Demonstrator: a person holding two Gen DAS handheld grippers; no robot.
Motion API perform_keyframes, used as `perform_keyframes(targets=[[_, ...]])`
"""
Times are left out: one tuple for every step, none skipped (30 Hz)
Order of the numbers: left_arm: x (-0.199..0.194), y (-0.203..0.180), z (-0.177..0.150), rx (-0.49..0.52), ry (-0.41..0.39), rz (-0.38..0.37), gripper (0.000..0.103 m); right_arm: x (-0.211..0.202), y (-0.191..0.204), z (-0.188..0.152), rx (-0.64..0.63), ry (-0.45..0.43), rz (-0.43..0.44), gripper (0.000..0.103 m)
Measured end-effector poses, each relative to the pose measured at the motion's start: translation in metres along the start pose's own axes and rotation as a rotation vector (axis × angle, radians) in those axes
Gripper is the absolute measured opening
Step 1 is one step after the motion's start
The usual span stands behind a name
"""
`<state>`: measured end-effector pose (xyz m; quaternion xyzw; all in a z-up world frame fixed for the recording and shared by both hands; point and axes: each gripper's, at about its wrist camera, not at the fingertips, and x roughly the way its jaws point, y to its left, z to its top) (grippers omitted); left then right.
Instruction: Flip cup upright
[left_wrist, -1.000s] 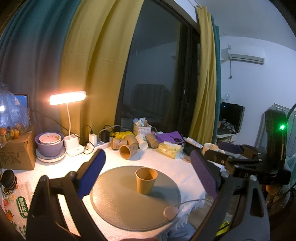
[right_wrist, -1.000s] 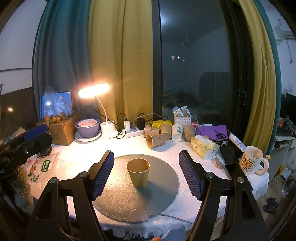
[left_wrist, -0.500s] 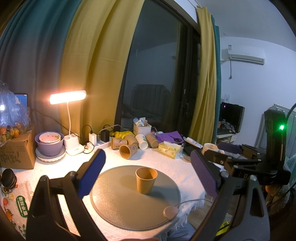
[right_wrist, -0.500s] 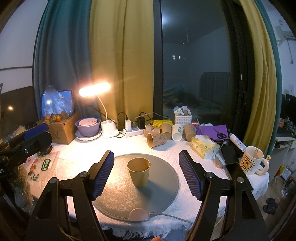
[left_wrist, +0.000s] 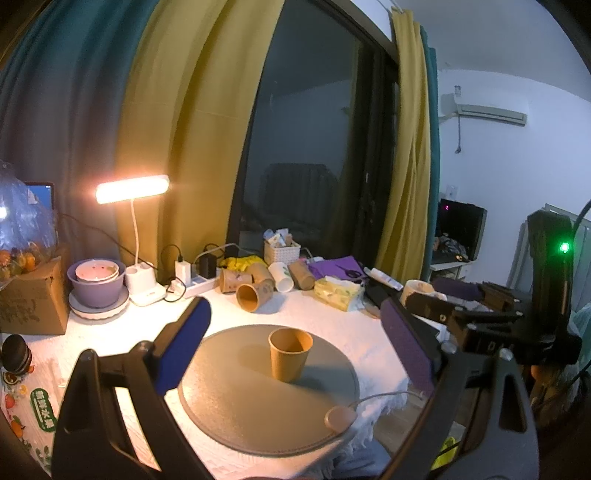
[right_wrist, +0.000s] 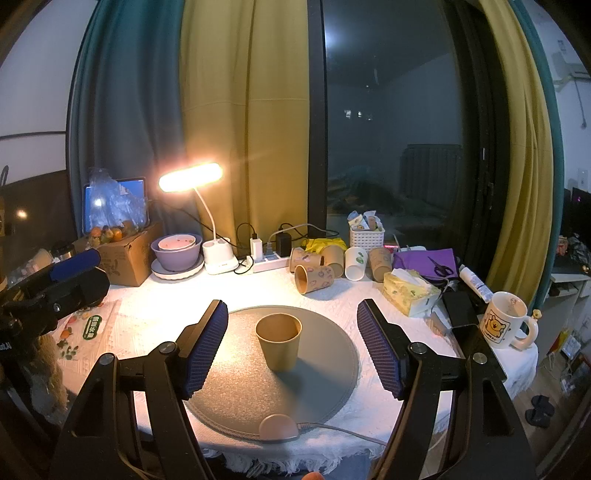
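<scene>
Tan cup (right_wrist: 279, 343), plain; grey mat (right_wrist: 325, 373); white cloth (right_wrist: 155, 321).

A table (right_wrist: 155, 325) under a white textured cloth carries a round grey mat (right_wrist: 325, 373) at centre. On it, toward 12 o'clock, lie paper cups (right_wrist: 314, 278) on their sides and a power strip (right_wrist: 267, 263) — lamp base (right_wrist: 219, 258) at 11, tissue pack (right_wrist: 410, 293) and mug (right_wrist: 504, 325) at 2–3.

Home room: curtains (right_wrist: 243, 122), desk lamp (right_wrist: 191, 178), cartoon mug (right_wrist: 504, 325).
</scene>
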<state>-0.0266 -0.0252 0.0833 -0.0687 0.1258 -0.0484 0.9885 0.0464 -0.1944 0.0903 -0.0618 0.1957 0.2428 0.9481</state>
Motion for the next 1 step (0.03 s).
perform_keyframes(targets=[[-0.0003, -0.0003, -0.0011, 0.000, 0.002, -0.004, 0.094, 0.0001, 0.0002, 0.0001, 0.000, 0.000, -0.001, 0.075]])
